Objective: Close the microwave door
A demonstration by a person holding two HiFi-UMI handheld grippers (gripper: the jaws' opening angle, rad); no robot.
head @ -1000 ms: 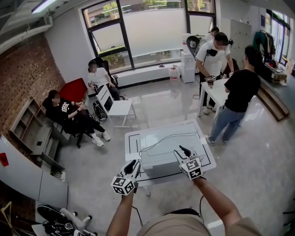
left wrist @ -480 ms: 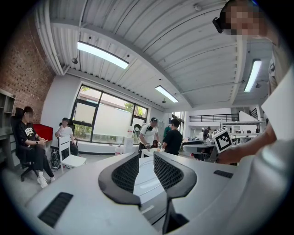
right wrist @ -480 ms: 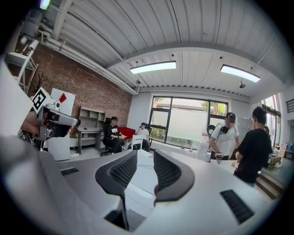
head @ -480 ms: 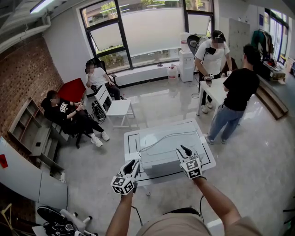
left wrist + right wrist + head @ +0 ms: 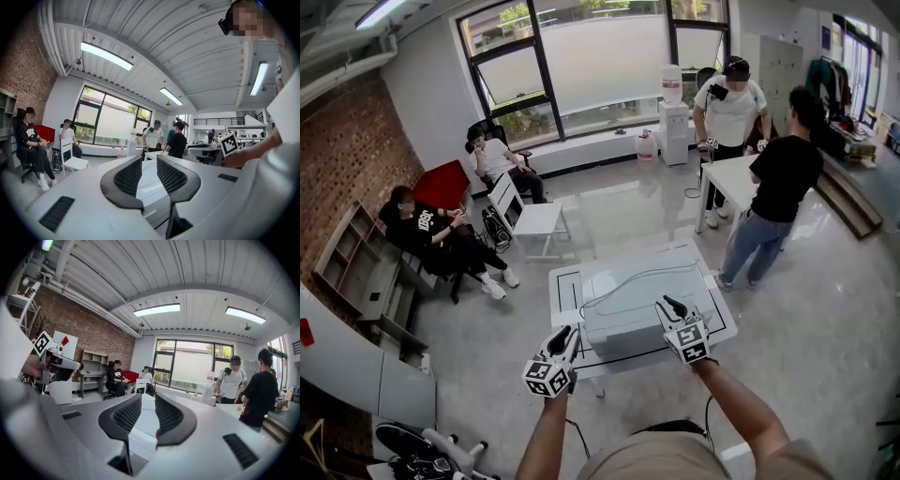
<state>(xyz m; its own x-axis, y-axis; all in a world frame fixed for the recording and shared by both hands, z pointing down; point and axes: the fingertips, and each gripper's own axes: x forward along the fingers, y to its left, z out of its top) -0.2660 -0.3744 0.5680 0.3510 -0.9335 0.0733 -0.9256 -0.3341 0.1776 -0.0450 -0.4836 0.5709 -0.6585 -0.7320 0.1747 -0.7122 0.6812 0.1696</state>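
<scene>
A white microwave (image 5: 623, 314) stands on a small white table (image 5: 567, 286), seen from above; its front faces me and the door is hidden from this angle. My left gripper (image 5: 572, 332) hovers at the microwave's near left corner, jaws close together with nothing between them. The right gripper (image 5: 667, 304) sits over the near right corner, shut and empty. In the left gripper view, the left gripper (image 5: 149, 161) points level across the white microwave top (image 5: 146, 183). The right gripper (image 5: 148, 398) looks over the same white top (image 5: 140, 430).
A thin cable (image 5: 628, 279) lies across the microwave top. Two people (image 5: 773, 187) stand by a white table (image 5: 736, 178) at the back right. Two seated people (image 5: 431, 234) and a white chair (image 5: 534, 217) are at the left, with shelves along the brick wall.
The right gripper's jaws have drawn together. Both hands have kept their places by the microwave. A standing person at the back has shifted slightly.
</scene>
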